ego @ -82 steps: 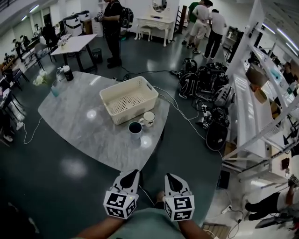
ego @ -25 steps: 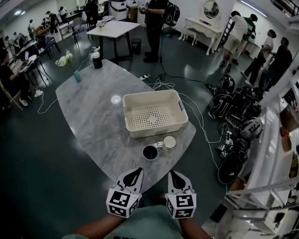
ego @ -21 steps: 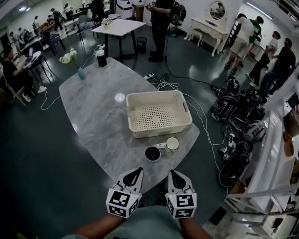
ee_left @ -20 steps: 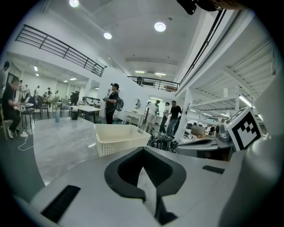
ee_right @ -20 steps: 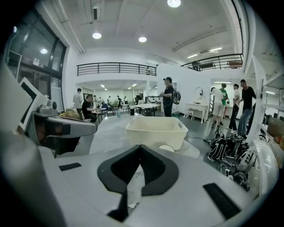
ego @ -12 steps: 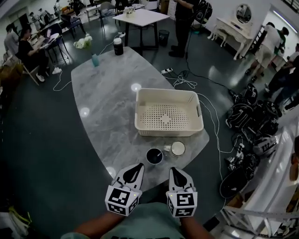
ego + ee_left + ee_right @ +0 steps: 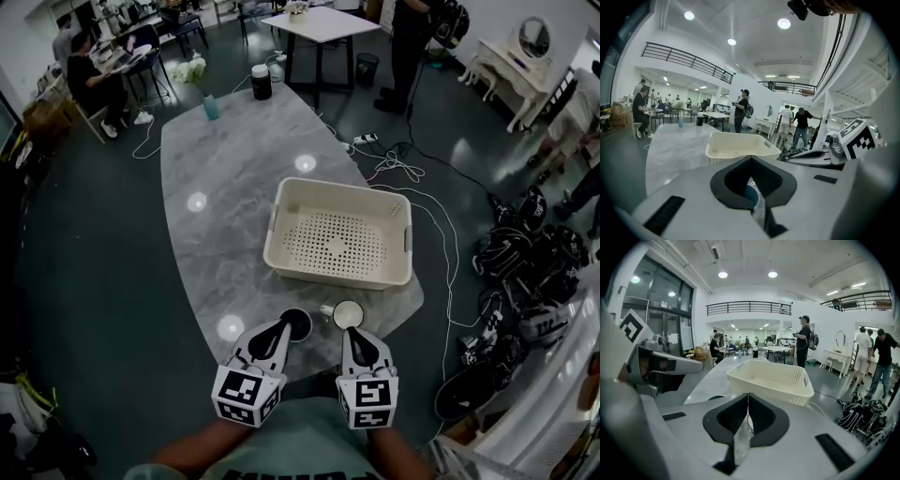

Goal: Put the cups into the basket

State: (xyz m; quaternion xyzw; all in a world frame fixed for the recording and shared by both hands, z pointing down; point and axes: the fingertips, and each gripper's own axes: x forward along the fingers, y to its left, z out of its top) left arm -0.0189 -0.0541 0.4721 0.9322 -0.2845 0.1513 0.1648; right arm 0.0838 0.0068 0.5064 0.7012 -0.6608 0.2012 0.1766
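**Both grippers closed and empty at the near edge of the counter**

A long grey marble-patterned counter point(image 7: 225, 187) with rounded ends ran away from the two grippers, and ceiling lights showed as bright spots on its polished top. Around it lay a dark glossy floor point(image 7: 94, 281). White cables point(image 7: 441, 244) trailed off to the right of the grippers, past a heap of black bags point(image 7: 525, 262). A dark canister point(image 7: 262, 82) stood at the counter's far end, with a white square table point(image 7: 323, 23) beyond it. The gripper views showed a tall white hall with a railed upper gallery and several people standing about.

The left gripper point(image 7: 281, 326) had its jaws together at the tips and held nothing. The right gripper point(image 7: 351, 334) was likewise closed on nothing. A dark round cup point(image 7: 300, 322) stood upright just ahead of the left gripper's tips. A white round cup point(image 7: 348, 314) stood just ahead of the right gripper, its handle turned towards the dark cup. Beyond both cups sat a cream perforated plastic basket point(image 7: 330, 273), rectangular, with handle slots.
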